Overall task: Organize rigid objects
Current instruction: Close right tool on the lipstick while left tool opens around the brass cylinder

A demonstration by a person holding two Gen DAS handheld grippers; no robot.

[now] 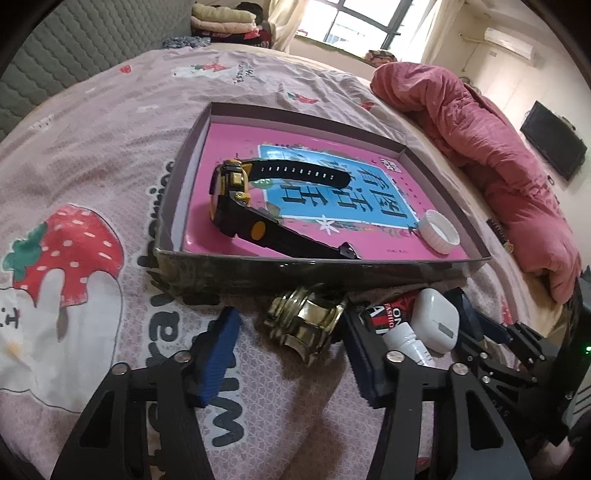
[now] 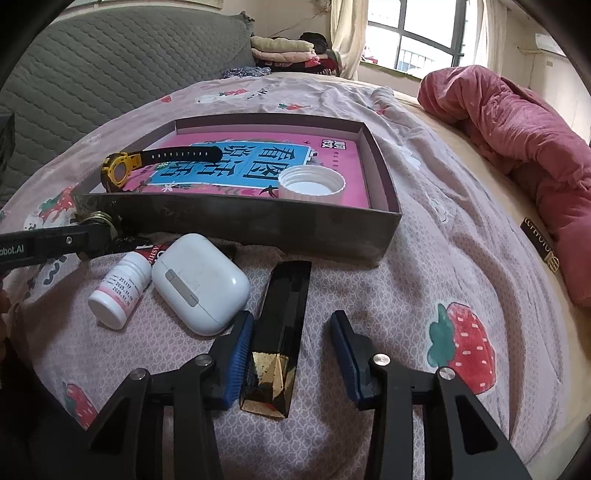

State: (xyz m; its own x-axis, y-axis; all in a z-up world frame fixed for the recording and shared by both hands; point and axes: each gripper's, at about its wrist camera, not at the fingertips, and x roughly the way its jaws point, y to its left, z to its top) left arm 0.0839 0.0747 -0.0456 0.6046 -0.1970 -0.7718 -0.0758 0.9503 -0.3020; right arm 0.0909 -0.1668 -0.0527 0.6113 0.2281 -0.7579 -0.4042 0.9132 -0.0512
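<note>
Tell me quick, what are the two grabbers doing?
Left gripper: open, around the gold cap, not holding it.
Right gripper: open, around the black-and-gold bar, not holding it.

- My left wrist camera sits low over the bedspread (image 1: 92, 155), looking forward past its own fingers (image 1: 218, 354) at the shallow box (image 1: 325, 273), close, mid-frame.
- My right wrist camera faces the same way, equally near, with the box (image 2: 236, 221) across upper centre.
- Both views share the box, the white earbud case (image 1: 437, 319) (image 2: 199, 284), window (image 1: 354, 22) (image 2: 413, 40).
</note>
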